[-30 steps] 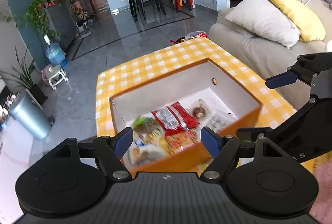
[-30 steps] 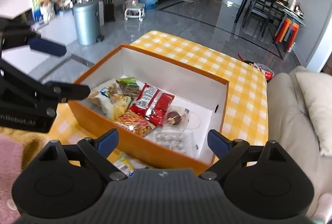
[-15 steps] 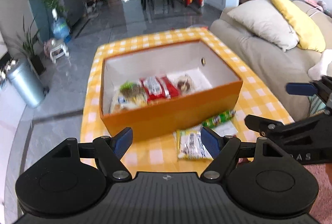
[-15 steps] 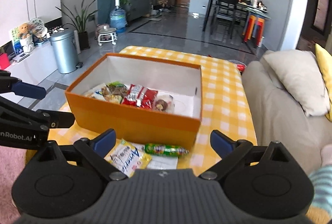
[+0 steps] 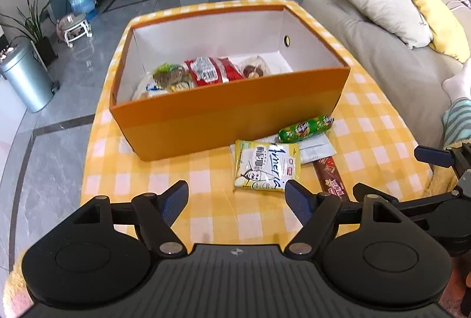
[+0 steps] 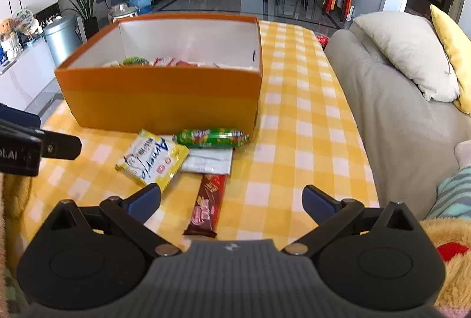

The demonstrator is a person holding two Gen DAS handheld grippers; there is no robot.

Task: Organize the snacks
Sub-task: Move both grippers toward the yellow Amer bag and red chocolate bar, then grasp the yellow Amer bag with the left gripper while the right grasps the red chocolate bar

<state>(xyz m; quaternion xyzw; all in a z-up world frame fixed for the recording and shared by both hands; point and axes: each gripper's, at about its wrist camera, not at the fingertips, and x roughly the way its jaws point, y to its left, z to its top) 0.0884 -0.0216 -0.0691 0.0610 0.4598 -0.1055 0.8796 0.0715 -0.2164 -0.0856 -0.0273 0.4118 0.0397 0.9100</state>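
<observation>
**Loose snacks wait before the box**

While both my tongs, left [image 5: 236, 198] and right [image 6: 231, 199], hang wide open and empty, the yellow packet [image 5: 267, 166] lies centre frame before the orange box [image 5: 229, 109] on the bench [image 5: 141, 173]: light, crinkly, probably slippery; I'd pinch its edge.

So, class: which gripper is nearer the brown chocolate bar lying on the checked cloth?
Right. The right gripper hovers directly over the chocolate bar, which lies between its open fingers; the left gripper sits off to the bar's left, nearer the yellow packet.

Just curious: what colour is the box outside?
Orange, white inside; the box shows best in the left wrist view.
</observation>
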